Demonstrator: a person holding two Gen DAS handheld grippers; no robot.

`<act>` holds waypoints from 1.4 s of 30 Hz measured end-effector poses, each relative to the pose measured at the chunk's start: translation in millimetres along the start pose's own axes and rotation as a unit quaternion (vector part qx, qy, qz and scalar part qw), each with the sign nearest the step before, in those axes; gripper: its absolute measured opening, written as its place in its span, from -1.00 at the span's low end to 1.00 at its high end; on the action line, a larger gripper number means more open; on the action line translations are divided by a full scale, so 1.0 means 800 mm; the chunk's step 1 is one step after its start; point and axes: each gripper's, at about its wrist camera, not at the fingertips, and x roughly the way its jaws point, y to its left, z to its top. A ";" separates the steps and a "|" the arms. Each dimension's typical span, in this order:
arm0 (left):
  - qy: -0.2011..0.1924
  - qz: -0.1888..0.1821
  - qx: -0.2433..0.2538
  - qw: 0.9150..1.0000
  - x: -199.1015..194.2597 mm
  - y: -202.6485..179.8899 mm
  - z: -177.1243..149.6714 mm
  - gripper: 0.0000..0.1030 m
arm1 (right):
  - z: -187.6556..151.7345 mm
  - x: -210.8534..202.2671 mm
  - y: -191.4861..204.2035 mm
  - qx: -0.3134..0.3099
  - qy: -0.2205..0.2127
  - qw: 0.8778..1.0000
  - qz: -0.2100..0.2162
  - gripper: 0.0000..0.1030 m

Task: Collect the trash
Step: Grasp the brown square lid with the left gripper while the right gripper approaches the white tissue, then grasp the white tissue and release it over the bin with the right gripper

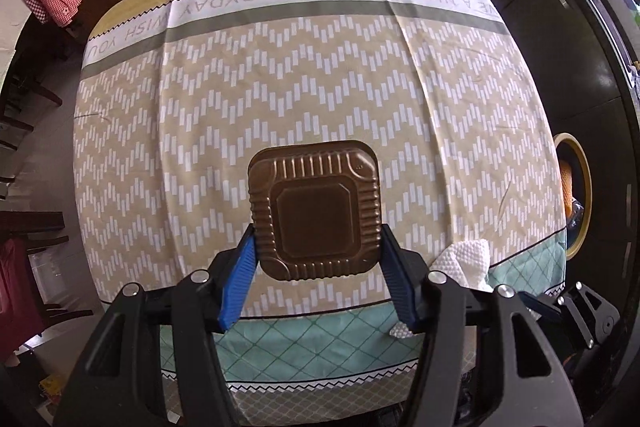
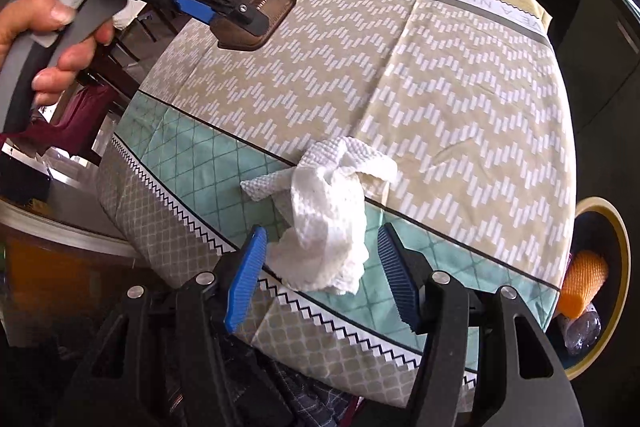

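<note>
A brown ribbed square tray (image 1: 314,211) lies upside down on the patterned tablecloth (image 1: 320,75). My left gripper (image 1: 316,251) has its blue fingers on both sides of the tray's near part, touching its edges. It also shows in the right wrist view (image 2: 244,15), held by a hand, with the tray (image 2: 260,23) in its jaws. A crumpled white paper towel (image 2: 332,215) lies near the table's front edge. My right gripper (image 2: 324,251) is open around the towel's near end. The towel also shows in the left wrist view (image 1: 466,263).
A bin with a yellow rim (image 2: 616,255) stands below the table's right edge and holds an orange net (image 2: 584,283) and a clear plastic bottle (image 2: 582,331). The bin also shows in the left wrist view (image 1: 580,195). Dark cabinets (image 1: 560,27) stand to the right.
</note>
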 end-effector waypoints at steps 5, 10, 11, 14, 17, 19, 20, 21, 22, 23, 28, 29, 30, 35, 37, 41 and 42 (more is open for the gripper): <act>0.005 -0.012 0.012 1.000 -0.008 0.004 -0.019 0.09 | 0.010 0.025 0.000 0.005 0.026 1.000 0.001 -0.22; 0.011 -0.022 0.025 0.999 -0.013 -0.019 -0.025 0.09 | 0.003 0.001 -0.007 0.005 -0.003 1.000 -0.014 -0.87; 0.010 -0.024 0.029 0.999 -0.013 -0.022 -0.025 0.09 | 0.001 -0.015 -0.010 0.006 -0.017 1.000 -0.019 -0.87; 0.007 -0.027 0.039 0.999 -0.024 -0.042 -0.029 0.09 | -0.007 -0.062 -0.029 0.021 -0.054 0.998 -0.027 -0.87; 0.003 -0.028 0.049 0.998 -0.030 -0.060 -0.025 0.10 | -0.021 -0.110 -0.062 0.046 -0.087 0.994 -0.046 -0.87; 0.002 -0.030 0.054 0.998 -0.035 -0.068 -0.024 0.10 | -0.032 -0.139 -0.089 0.070 -0.106 0.990 -0.060 -0.87; 0.002 -0.031 0.057 0.998 -0.036 -0.074 -0.023 0.10 | -0.038 -0.152 -0.103 0.083 -0.114 0.988 -0.067 -0.87; 0.002 -0.032 0.061 0.998 -0.037 -0.080 -0.023 0.10 | -0.044 -0.165 -0.118 0.096 -0.121 0.985 -0.075 -0.87; 0.001 -0.032 0.065 0.997 -0.038 -0.086 -0.023 0.10 | -0.052 -0.175 -0.134 0.111 -0.125 0.982 -0.083 -0.87; 0.000 -0.032 0.068 0.997 -0.041 -0.090 -0.023 0.10 | -0.060 -0.185 -0.152 0.128 -0.129 0.979 -0.092 -0.87; -0.002 -0.042 0.090 0.995 -0.053 -0.118 -0.025 0.10 | -0.094 -0.198 -0.238 0.203 -0.132 0.961 -0.134 -0.87; -0.002 -0.043 0.095 0.995 -0.054 -0.126 -0.025 0.10 | -0.099 -0.196 -0.255 0.218 -0.131 0.957 -0.140 -0.87; -0.002 -0.044 0.100 0.994 -0.055 -0.132 -0.025 0.10 | -0.103 -0.192 -0.270 0.232 -0.129 0.953 -0.143 -0.87; -0.001 -0.047 0.129 0.990 -0.061 -0.171 -0.029 0.10 | -0.109 -0.151 -0.337 0.281 -0.115 0.945 -0.123 -0.85; -0.002 -0.047 0.144 0.988 -0.065 -0.190 -0.031 0.10 | -0.112 -0.140 -0.356 0.302 -0.112 0.939 -0.120 -0.47; -0.002 -0.051 0.179 0.983 -0.071 -0.234 -0.035 0.10 | -0.134 -0.159 -0.365 0.320 -0.139 0.929 -0.122 -0.05; -0.001 -0.053 0.191 0.980 -0.072 -0.249 -0.036 0.10 | -0.145 -0.171 -0.363 0.322 -0.150 0.927 -0.122 -0.05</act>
